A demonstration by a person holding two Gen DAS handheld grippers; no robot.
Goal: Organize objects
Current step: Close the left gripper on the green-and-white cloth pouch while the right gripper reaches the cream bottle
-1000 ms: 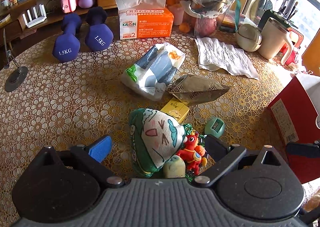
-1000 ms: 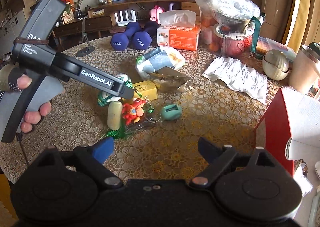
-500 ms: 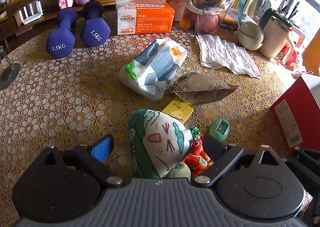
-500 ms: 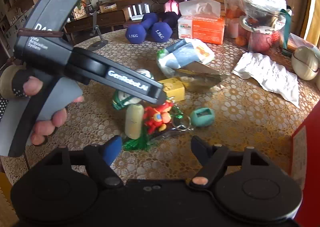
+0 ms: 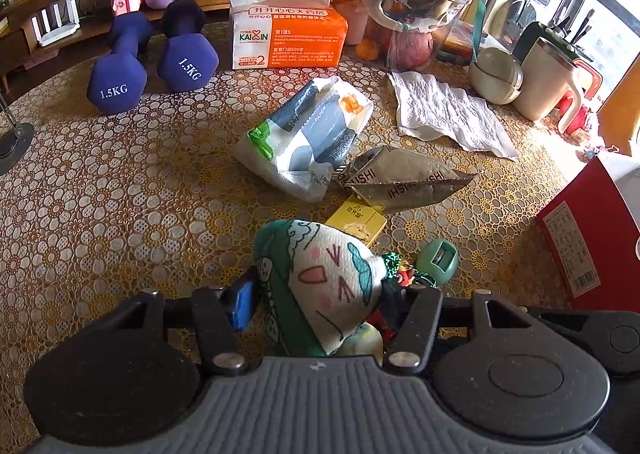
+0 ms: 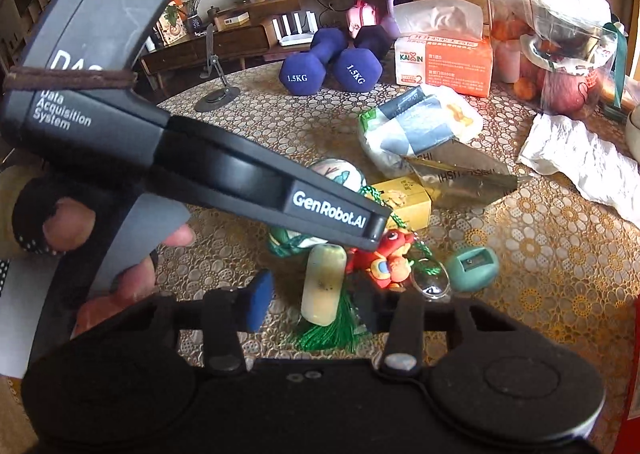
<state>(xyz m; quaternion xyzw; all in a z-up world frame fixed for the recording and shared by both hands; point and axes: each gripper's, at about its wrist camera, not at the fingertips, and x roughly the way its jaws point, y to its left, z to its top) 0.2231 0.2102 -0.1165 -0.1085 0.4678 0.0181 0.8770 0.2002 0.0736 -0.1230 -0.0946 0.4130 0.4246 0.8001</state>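
Observation:
A green-and-white plush toy [image 5: 320, 274] with a drawn face stands between the fingers of my left gripper [image 5: 318, 306]. Its jaws are closing, and the blue pad [image 5: 240, 306] and the black finger touch the toy's sides. My right gripper [image 6: 312, 304] is low over a cream cylinder charm [image 6: 322, 282] with a green tassel [image 6: 332, 330]. Its jaws are closing with the charm between them, and a gap shows beside the blue pad [image 6: 258, 300]. A red dragon charm [image 6: 384, 258] lies just right of the cylinder. The left gripper's body [image 6: 200, 166] crosses the right wrist view and hides much of the plush toy.
Close by lie a teal sharpener [image 5: 438, 258], a yellow box [image 5: 356, 220], a silver pouch [image 5: 404, 184] and a tissue pack [image 5: 308, 138]. Farther back are two blue dumbbells [image 5: 152, 62], an orange tissue box [image 5: 288, 38] and a paper towel [image 5: 444, 114]. A red box [image 5: 580, 226] stands at the right.
Both grippers' jaws have narrowed. The left ones came in onto the plush toy. The right gripper moved forward and down to the cream cylinder charm.

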